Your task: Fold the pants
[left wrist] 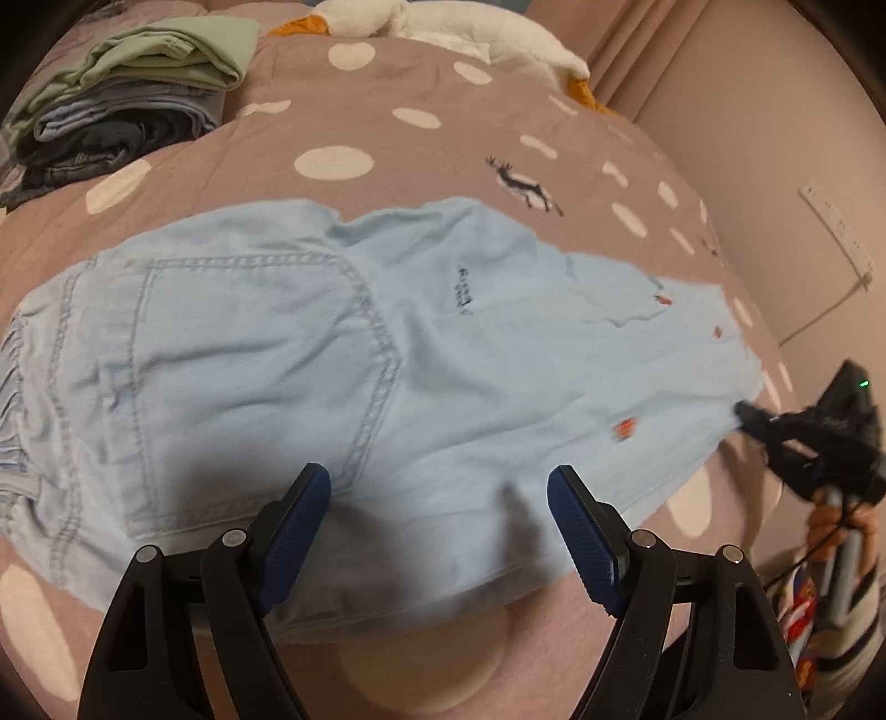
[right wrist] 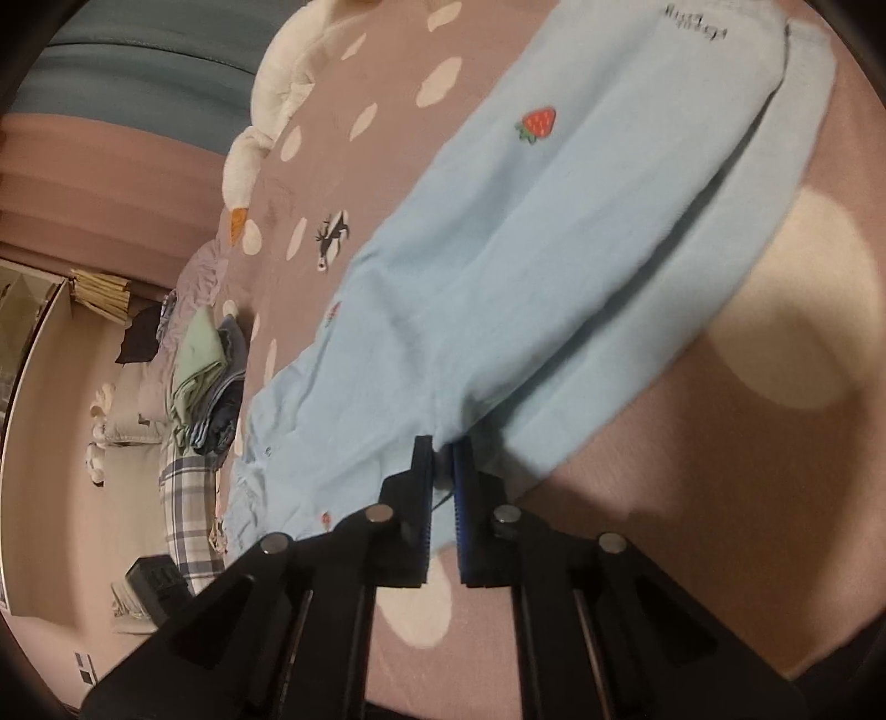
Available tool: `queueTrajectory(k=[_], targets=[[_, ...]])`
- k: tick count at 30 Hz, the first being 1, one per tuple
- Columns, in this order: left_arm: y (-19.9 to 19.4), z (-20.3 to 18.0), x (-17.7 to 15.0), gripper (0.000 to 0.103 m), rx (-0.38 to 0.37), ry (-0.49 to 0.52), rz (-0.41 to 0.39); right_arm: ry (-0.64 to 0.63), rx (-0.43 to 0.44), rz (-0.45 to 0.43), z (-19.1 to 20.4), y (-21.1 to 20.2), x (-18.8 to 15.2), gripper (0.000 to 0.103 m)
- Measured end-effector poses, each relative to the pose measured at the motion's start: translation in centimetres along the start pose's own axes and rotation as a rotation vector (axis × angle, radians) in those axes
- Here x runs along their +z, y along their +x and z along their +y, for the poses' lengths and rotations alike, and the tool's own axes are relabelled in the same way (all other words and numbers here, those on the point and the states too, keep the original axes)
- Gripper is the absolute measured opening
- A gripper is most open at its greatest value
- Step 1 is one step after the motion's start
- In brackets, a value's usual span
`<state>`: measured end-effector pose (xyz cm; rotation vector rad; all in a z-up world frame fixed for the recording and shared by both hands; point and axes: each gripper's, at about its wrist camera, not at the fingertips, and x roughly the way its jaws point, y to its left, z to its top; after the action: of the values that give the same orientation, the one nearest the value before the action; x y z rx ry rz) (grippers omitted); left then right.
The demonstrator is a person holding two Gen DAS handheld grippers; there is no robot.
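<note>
Pants [left wrist: 343, 354]: small dark unreadable lettering [left wrist: 464, 292]

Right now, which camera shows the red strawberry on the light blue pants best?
The right wrist view: the red strawberry on the light blue pants looks sharp there, leaves included. The left wrist view shows only small blurry red marks.

Black tongs [left wrist: 437, 526] with blue ribbed pads [left wrist: 581, 540]; seemingly striped sleeve [left wrist: 853, 637].

One pair of pants [left wrist: 332, 354], one stack of folded clothes [left wrist: 127, 105], one plush goose [left wrist: 470, 27] and two grippers [left wrist: 440, 531] [right wrist: 441, 443] are counted.
</note>
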<state>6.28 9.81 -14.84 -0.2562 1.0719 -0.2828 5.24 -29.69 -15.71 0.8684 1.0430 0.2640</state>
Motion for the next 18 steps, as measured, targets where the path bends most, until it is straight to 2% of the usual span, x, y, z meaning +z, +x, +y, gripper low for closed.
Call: queueTrajectory(k=[3, 6, 7, 10, 11, 14, 16, 18], targets=[[-0.4, 0.4, -0.1, 0.081, 0.001, 0.019, 0.025, -0.008, -0.019, 0.046, 0.3, -0.4, -0.2, 0.006], [-0.5, 0.4, -0.4, 0.081, 0.03, 0.038, 0.033, 0.001, -0.118, 0.119, -1.2, 2.1, -0.1, 0.008], [-0.6, 0.3, -0.6, 0.081, 0.037, 0.043, 0.035, 0.001, -0.125, 0.127, -1.5, 2.7, -0.1, 0.007], [-1.3, -0.1, -0.9, 0.081, 0.026, 0.067, 0.039, -0.059, -0.145, 0.148, -0.1, 2.4, 0.0, 0.016], [-1.6, -0.3, -0.8, 0.081, 0.022, 0.076, 0.031, -0.095, -0.17, 0.149, 0.4, 2.0, 0.0, 0.023], [-2.3, -0.4, 0.2, 0.081, 0.029, 0.074, -0.022, -0.211, -0.249, 0.116, 2.1, 0.5, -0.3, 0.025], [-2.3, -0.1, 1.0, 0.081, 0.006, 0.041, -0.05, -0.289, -0.242, 0.072, 3.8, 0.1, -0.5, 0.025], [-1.9, -0.1, 1.6, 0.081, 0.019, 0.022, -0.084, -0.414, -0.214, 0.033, 6.1, 0.7, -1.0, 0.025]])
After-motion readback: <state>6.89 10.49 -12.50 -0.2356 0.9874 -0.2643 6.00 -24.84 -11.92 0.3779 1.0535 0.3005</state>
